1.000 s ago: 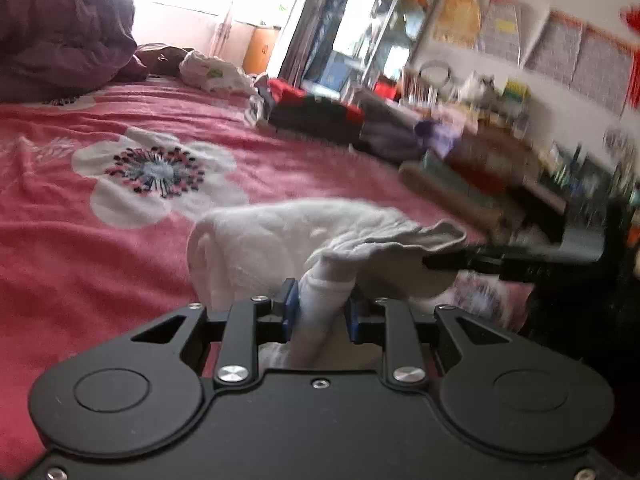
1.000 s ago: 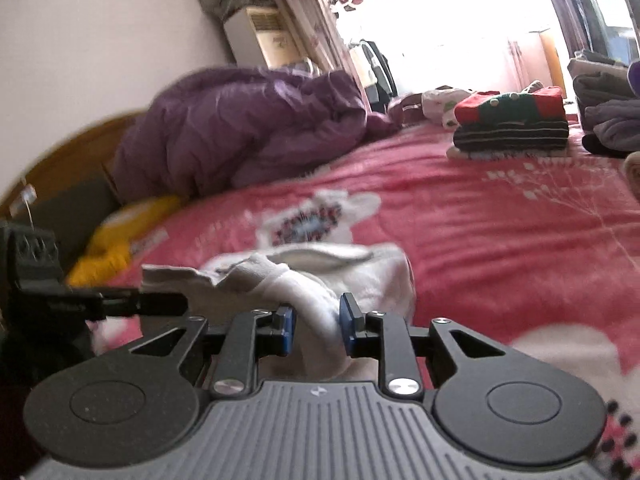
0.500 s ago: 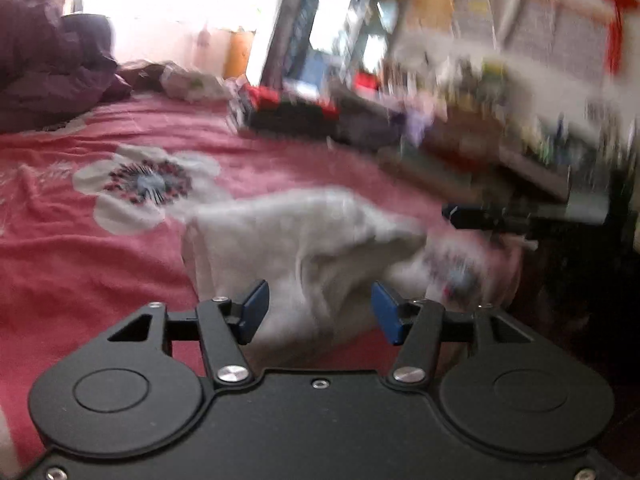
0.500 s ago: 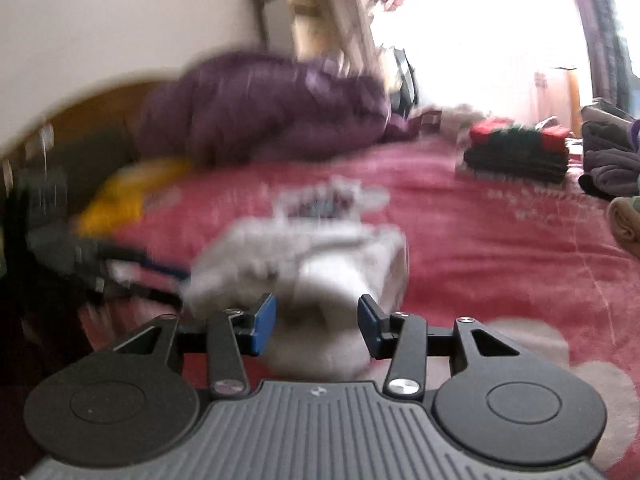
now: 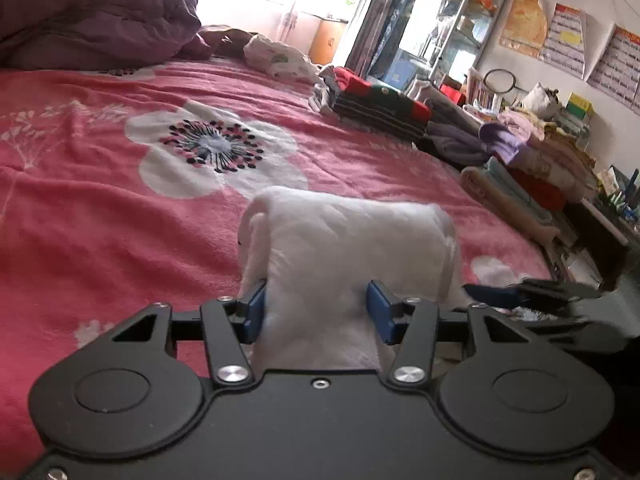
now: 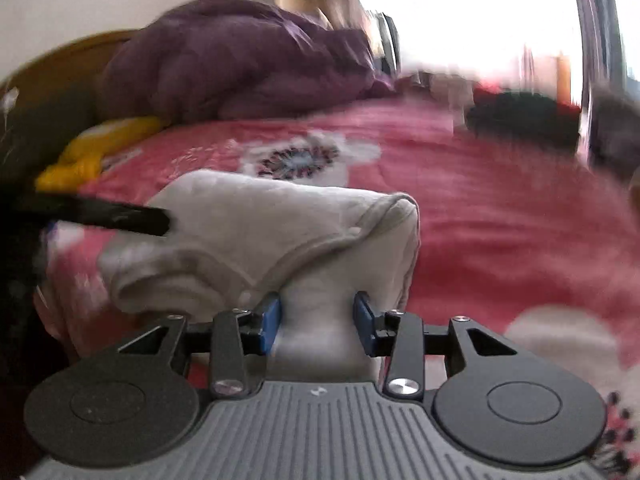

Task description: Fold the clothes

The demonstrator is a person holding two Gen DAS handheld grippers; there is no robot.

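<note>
A white garment (image 5: 352,248) lies folded into a thick bundle on the pink flowered bedspread (image 5: 100,220). My left gripper (image 5: 316,312) is open, its blue pads wide apart on either side of the bundle's near end. In the right wrist view the same garment (image 6: 260,232) shows a hemmed edge on top. My right gripper (image 6: 316,316) is open too, with a fold of the cloth between its pads. Each gripper shows in the other's view: the right one's fingers (image 5: 520,296) at the bundle's right, the left one's finger (image 6: 120,216) at its left.
A purple duvet (image 5: 80,12) is heaped at the head of the bed. A folded stack of red, green and dark clothes (image 5: 380,108) and further clothes piles (image 5: 540,168) line the bed's right side. A yellow item (image 6: 88,152) lies by the headboard.
Both grippers were shut on the garment's edge a second ago, then let go. They now sit lower and closer, their fingers open around the folded bundle.
</note>
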